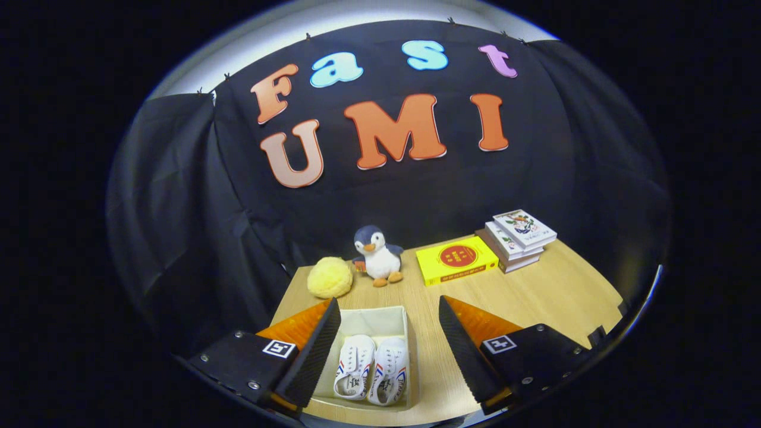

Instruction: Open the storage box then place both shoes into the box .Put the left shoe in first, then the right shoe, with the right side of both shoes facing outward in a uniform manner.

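Fingers of my gripper (389, 351) stand spread wide and pinch nothing; I hold them above the table (535, 291), looking down and forward. Between them, below, sits the storage box (380, 321), open at the top, pale-walled, with both shoes inside. I judge the loading done, since the pair lies side by side, touching, toes pointing back toward me. The left-hand shoe (354, 365) and the right-hand shoe (389, 370) each show striped trim on their sides; whether the right side of each truly faces outward I cannot tell from this angle. The box's left wall is partly hidden behind one finger.

Beyond the box, well apart from it, a yellow fluffy ball (330, 277) and a plush penguin (379, 252) stand near the far edge of the table, just beside each other. Further right lie a yellow book (456, 260) and a stack of books (516, 238). These look like bystanders, parked out of the working lane so my fingers have clear room around the box.
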The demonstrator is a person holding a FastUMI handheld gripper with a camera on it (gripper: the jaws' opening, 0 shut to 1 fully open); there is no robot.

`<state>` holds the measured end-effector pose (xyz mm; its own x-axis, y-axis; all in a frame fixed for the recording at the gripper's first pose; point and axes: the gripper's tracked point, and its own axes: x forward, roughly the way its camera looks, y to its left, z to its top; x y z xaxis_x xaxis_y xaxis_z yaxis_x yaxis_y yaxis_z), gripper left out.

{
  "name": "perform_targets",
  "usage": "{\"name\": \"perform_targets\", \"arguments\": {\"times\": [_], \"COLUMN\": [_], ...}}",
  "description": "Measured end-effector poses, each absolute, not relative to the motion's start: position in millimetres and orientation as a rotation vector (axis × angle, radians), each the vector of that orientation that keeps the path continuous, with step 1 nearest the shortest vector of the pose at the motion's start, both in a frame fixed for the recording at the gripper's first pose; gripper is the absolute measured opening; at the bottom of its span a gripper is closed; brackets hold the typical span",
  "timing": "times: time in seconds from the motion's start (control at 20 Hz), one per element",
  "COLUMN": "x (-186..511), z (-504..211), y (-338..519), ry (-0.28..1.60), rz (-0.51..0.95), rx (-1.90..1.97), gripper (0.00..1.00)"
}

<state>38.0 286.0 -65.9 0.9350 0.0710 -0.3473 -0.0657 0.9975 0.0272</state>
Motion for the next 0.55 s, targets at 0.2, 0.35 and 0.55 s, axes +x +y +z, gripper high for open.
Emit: {"name": "perform_targets", "arguments": {"times": [0.2, 0.35, 0.55], "x": [24.8, 18.7, 14.8], "z": [-38.9, -30.1, -23.1], "y": [271.2, 254.7, 233.9], "ry": [0.278, 0.248, 0.216], "rz": [0.079, 0.07, 0.05], "rx": [0.017, 0.031, 0.026], "gripper": [0.98, 0.98, 0.98]}}
